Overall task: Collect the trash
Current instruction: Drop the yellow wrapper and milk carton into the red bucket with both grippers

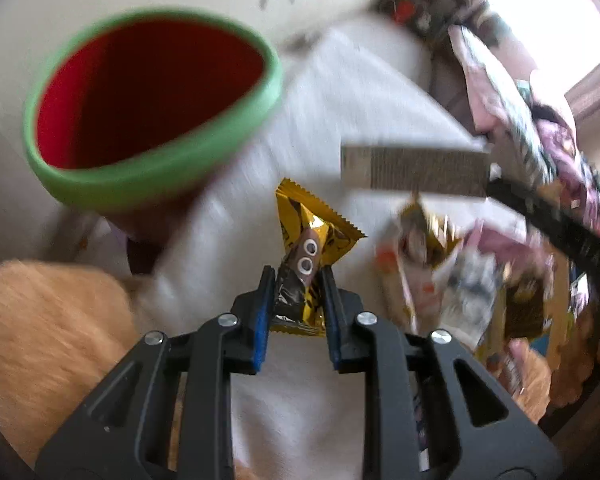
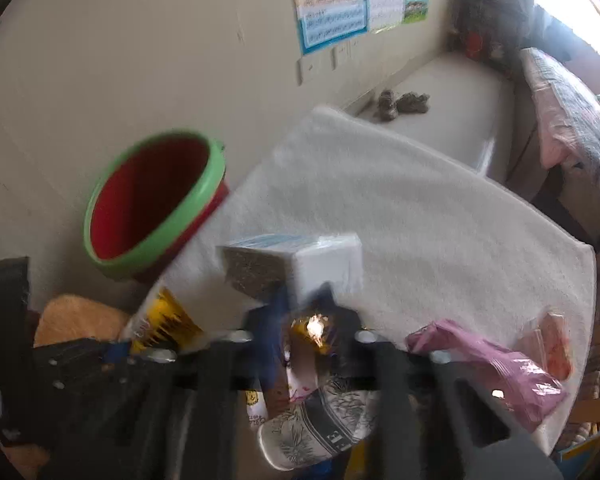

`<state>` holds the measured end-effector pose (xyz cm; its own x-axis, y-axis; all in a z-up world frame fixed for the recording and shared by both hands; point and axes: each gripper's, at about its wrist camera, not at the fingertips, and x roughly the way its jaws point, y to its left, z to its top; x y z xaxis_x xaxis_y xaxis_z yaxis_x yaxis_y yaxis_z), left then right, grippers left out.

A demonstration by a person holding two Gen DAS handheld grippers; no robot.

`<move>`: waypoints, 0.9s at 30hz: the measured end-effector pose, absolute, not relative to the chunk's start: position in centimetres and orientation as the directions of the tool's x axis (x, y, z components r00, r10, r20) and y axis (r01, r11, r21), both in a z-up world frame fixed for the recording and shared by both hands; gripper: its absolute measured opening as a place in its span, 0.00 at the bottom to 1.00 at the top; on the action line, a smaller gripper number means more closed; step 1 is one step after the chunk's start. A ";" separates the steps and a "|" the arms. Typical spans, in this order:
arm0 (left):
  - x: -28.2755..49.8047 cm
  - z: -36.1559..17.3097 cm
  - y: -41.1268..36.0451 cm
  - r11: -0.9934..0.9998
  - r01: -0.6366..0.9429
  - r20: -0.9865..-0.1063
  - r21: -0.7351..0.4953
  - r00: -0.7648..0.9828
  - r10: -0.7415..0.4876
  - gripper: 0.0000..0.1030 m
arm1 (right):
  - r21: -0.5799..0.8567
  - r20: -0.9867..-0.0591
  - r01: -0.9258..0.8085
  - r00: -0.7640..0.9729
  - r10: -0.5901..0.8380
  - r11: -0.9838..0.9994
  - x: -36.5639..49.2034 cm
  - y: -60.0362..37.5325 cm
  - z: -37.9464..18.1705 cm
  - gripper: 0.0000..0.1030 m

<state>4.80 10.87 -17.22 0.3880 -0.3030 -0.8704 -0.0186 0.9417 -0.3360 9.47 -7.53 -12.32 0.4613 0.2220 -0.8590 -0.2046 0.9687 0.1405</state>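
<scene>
Held a yellow snack wrapper (image 1: 312, 232) in the left gripper (image 1: 296, 276), blue pads (image 1: 260, 320) pinched on its lower half, printed cartoon eyes showing just above the fingertips and the crimped top edge fanned out beyond them, clear of the surface

Hovered over a white towel (image 1: 340, 92) spread as the work surface, with a red bucket (image 1: 140, 188) with a green rim up and to the left, mouth tilted toward the camera and nothing visible inside

Caught, at the right of the left wrist view, a small box (image 1: 412, 172) raised above the towel at the tip of the right gripper (image 1: 492, 184), and below it a blurred pile of wrappers (image 1: 460, 280) lying on the towel

Showed a fuzzy orange cushion (image 1: 52, 340) at lower left, beside the towel's edge

Looked along the right gripper (image 2: 304, 300) in the right wrist view, badly blurred: fingers pressed together, seemingly nipping the lower edge of the small box (image 2: 324, 264), white and blue with a speckled brown side

Placed the red bucket (image 2: 160, 240) left of the box, against a pale wall, and the yellow snack wrapper (image 2: 168, 320) low at the left

Left a pink plastic bag (image 2: 500, 368) on the white towel (image 2: 420, 208) at the right, and a patterned paper cup (image 2: 316, 420) on its side under the gripper
</scene>
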 end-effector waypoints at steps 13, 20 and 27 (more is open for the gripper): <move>3.9 -14.1 20.0 0.899 -0.198 -0.834 -0.390 0.489 -0.255 0.22 | -0.111 -0.874 -0.382 0.477 0.093 0.918 11.0 -3.8 -12.9 0.65; 3.7 -14.3 18.6 0.893 -0.174 -0.829 -0.415 0.477 -0.293 0.22 | -0.405 -0.890 -0.637 0.438 -0.124 0.656 13.6 -2.7 -19.2 0.66; 3.4 -14.7 18.2 0.892 -0.166 -0.832 -0.420 0.464 -0.306 0.22 | -0.459 -0.888 -0.792 0.400 -0.225 0.403 15.1 -2.6 -22.2 0.57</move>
